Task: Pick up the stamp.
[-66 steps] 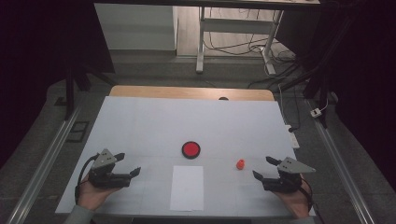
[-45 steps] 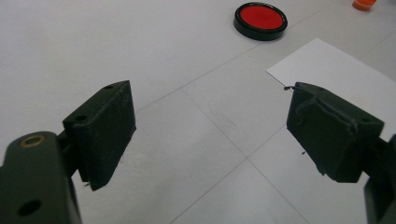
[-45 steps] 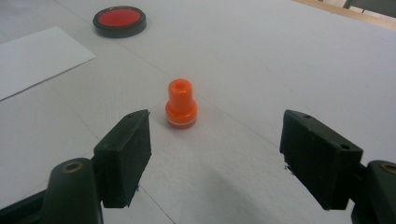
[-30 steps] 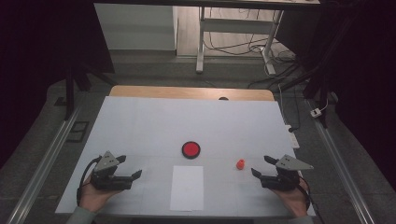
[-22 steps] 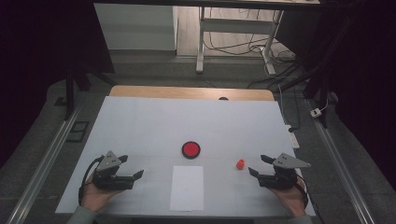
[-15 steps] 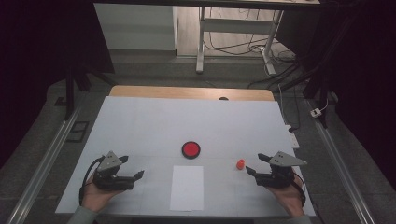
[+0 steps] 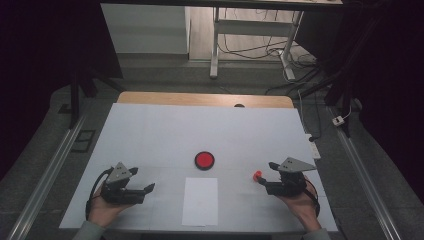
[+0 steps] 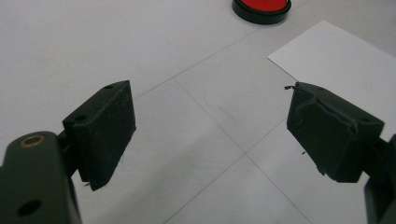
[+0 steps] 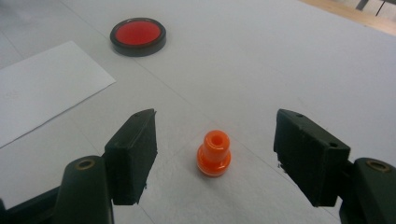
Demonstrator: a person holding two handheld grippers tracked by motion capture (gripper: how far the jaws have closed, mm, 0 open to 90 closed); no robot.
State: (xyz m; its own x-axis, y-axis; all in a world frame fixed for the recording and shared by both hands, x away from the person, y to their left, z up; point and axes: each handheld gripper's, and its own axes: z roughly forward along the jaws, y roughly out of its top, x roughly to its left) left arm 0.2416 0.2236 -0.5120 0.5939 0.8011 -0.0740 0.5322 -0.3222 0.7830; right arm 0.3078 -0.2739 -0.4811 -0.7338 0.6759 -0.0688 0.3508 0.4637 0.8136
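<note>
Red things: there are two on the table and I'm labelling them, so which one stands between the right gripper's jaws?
The small orange-red peg, upright between the open right gripper; the flat red disc lies farther off.

Small orange peg [image 9: 214,152], red disc [image 7: 204,160] with black rim, white paper sheet [image 7: 200,201] on pale grey-white table cover [image 7: 150,130] with thin pencil grid lines, light wood table edge [image 7: 200,99], black grippers with grey plates.

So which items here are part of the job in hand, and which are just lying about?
In the job:
- orange peg, standing upright between the open jaws of the right tool, untouched
- right tool, its jaws just closing a little

Lying about:
- red disc
- white sheet
- left tool, open, nothing between its jaws
</note>
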